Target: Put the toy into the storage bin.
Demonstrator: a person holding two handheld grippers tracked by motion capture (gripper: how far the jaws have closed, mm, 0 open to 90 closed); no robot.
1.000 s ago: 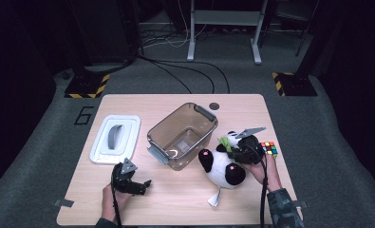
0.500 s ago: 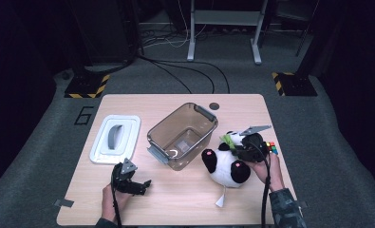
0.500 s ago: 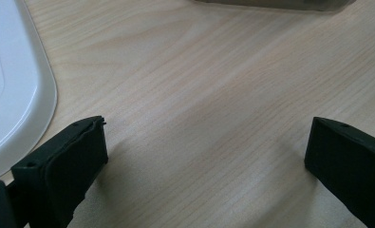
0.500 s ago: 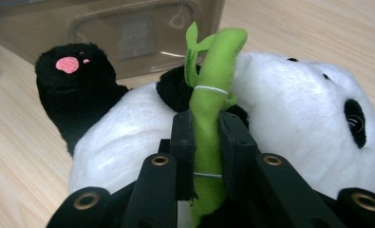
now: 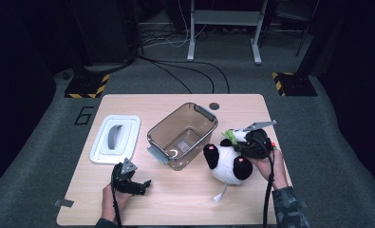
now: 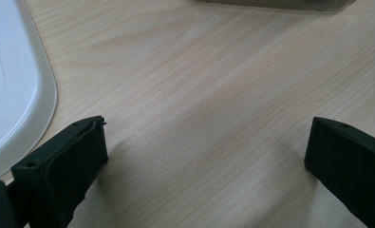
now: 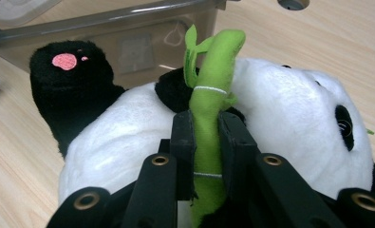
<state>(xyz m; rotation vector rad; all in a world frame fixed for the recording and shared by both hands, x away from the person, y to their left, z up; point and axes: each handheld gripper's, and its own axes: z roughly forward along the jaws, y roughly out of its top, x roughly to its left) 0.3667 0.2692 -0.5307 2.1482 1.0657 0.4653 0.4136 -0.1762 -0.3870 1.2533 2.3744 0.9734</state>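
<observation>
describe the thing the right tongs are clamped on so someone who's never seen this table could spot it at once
Start at the clear brown bin in the middle of the wooden table. Just right of it lies a black-and-white plush panda. The right tongs pinch its bright green bamboo stalk, the only green, stick-shaped part on the toy.

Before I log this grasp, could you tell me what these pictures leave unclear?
- Panda plush underside: right tool view, hidden by its own body.
- Small colourful thing beside the right tool: high view, too small and covered by the hand.
- White lid: left tool view, cut off by the left edge.
</observation>
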